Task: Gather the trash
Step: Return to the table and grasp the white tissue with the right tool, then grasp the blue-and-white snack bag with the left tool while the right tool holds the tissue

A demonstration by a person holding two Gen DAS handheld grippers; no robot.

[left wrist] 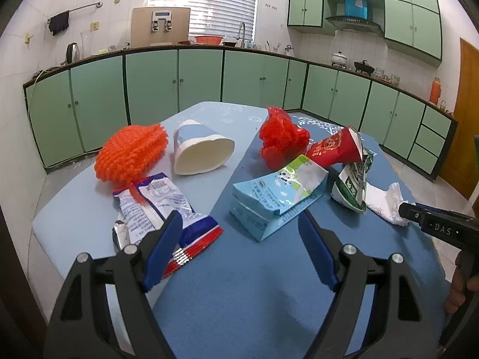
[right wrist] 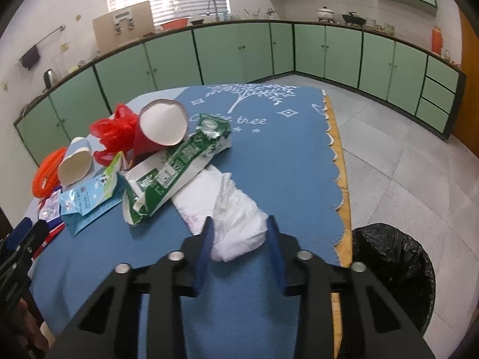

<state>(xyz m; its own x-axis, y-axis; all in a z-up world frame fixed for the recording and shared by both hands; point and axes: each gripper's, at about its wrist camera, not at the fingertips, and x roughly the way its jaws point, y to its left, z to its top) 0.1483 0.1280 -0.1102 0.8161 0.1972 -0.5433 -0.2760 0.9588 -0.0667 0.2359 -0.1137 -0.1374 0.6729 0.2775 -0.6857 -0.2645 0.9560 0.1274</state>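
The right tongs (right wrist: 239,227) have narrowed around the near end of a crumpled white plastic bag (right wrist: 236,221) on the blue table (right wrist: 284,155), both blue pads against it. The bag lies just right of a flattened green-and-white carton (right wrist: 176,164), near the table's right edge, with a black-lined bin (right wrist: 392,269) on the floor beyond that edge. The left tongs (left wrist: 239,218) hang open and empty above the table, between a blue-and-white wrapper (left wrist: 167,203) on the left and a pale blue carton (left wrist: 278,194). Farther off lie an orange net (left wrist: 131,152), a tipped white cup (left wrist: 203,152), a red bag (left wrist: 281,140) and a red paper cup (left wrist: 335,146).
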